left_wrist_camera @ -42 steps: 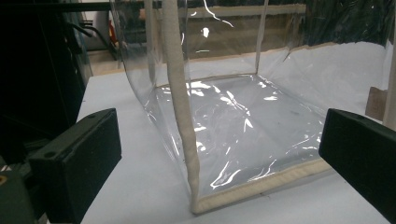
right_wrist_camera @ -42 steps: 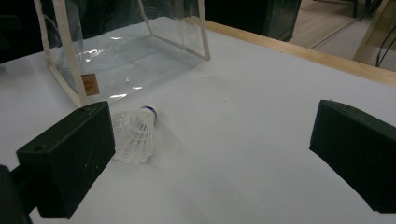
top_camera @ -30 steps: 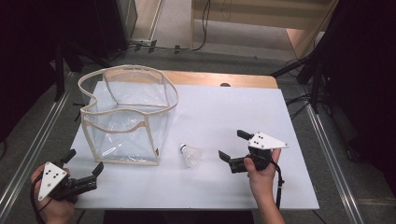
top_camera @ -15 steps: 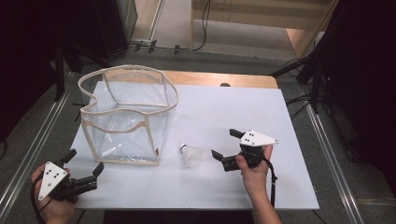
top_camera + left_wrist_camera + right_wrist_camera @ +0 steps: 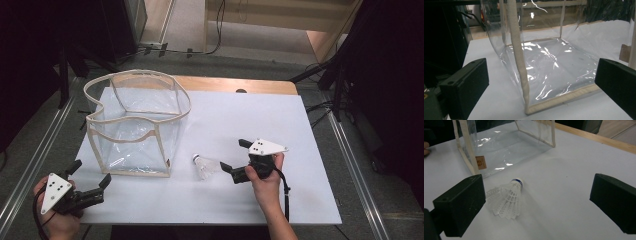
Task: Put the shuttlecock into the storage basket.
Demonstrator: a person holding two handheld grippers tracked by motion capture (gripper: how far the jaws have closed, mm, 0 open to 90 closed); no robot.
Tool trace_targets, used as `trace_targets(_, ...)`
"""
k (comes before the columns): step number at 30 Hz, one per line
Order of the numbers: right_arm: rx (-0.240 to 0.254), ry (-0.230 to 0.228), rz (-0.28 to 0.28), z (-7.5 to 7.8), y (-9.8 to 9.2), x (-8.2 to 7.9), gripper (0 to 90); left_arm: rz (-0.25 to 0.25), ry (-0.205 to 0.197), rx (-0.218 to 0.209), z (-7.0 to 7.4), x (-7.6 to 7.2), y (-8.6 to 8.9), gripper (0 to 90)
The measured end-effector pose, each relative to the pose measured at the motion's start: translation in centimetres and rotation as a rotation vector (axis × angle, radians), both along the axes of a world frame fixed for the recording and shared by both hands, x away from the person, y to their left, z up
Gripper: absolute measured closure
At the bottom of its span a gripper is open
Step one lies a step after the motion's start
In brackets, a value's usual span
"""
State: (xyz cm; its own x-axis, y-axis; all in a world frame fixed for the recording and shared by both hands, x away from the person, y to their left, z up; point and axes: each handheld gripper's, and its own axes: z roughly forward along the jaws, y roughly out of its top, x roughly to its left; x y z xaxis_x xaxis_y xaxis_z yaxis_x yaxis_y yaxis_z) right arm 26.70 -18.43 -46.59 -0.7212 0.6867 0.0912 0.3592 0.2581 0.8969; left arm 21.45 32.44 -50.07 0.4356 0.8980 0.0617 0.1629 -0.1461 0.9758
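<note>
A white shuttlecock [image 5: 205, 166] [image 5: 507, 197] lies on its side on the white table, just right of a clear plastic bag [image 5: 135, 125] [image 5: 544, 62] [image 5: 506, 142] with cream trim that stands open-topped. My right gripper [image 5: 234, 157] [image 5: 536, 202] is open, its jaws wide apart, right beside the shuttlecock and pointing at it. The feathers lie close to one jaw. My left gripper [image 5: 90, 175] [image 5: 541, 85] is open at the table's front left corner and faces the bag's near corner seam, without touching it.
The white table top [image 5: 260, 115] has free room to the right and behind the right gripper. A wooden edge [image 5: 235, 84] runs along the back. Dark stands and cables [image 5: 330, 75] surround the table on the floor.
My right gripper has moved left toward the shuttlecock and now stands close beside it. The left gripper, the bag and the shuttlecock have stayed put.
</note>
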Motion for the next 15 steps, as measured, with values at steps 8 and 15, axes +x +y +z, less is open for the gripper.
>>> trace_targets(8,-0.013,0.022,0.018,-0.5,0.7,0.4,0.0,-0.002,0.001,0.001,0.0,0.0,0.0,0.0)
trace_targets(15,-0.027,0.041,0.034,-1.1,1.4,0.7,0.0,-0.004,0.002,0.002,0.0,0.0,0.0,0.0)
